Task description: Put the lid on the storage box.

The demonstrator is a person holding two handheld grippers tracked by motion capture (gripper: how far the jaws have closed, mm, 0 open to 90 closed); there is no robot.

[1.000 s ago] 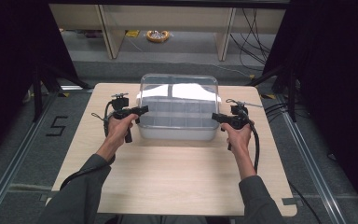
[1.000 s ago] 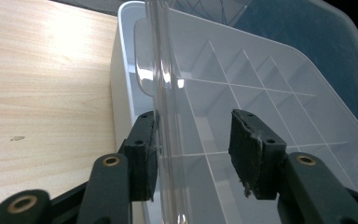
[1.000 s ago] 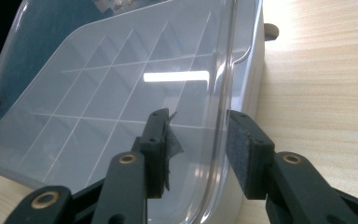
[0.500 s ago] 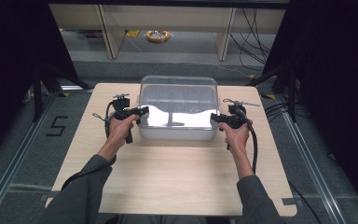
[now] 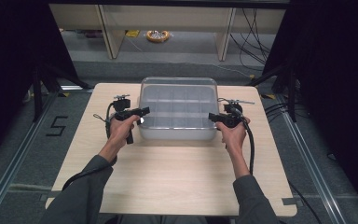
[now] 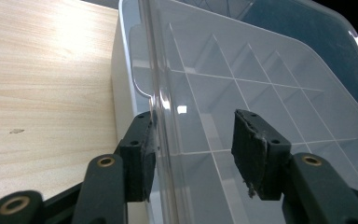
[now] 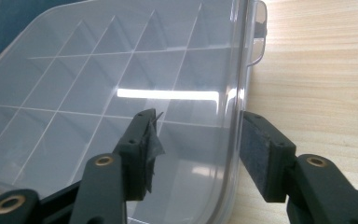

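Resting on desk [image 5: 177, 186] centre-rear in high view: clear plastic box [image 5: 178, 108], lid on, dividers inside. Left hand-held gripper [image 5: 142, 112] at box's left edge, right hand-held gripper [image 5: 213, 116] at right edge. Left gripper view: jaws straddle lid rim, one pad touching, other clear, not clamped. Right gripper view: jaws just been opening, rim between, both pads clear.

— What colours are in front of you?
— Your clear plastic box [image 5: 178, 109], gridded with pale dividers, sits on a light wood-grain table [image 5: 177, 177].
— And the grippers?
— Black jaws, brass-coloured rivets.
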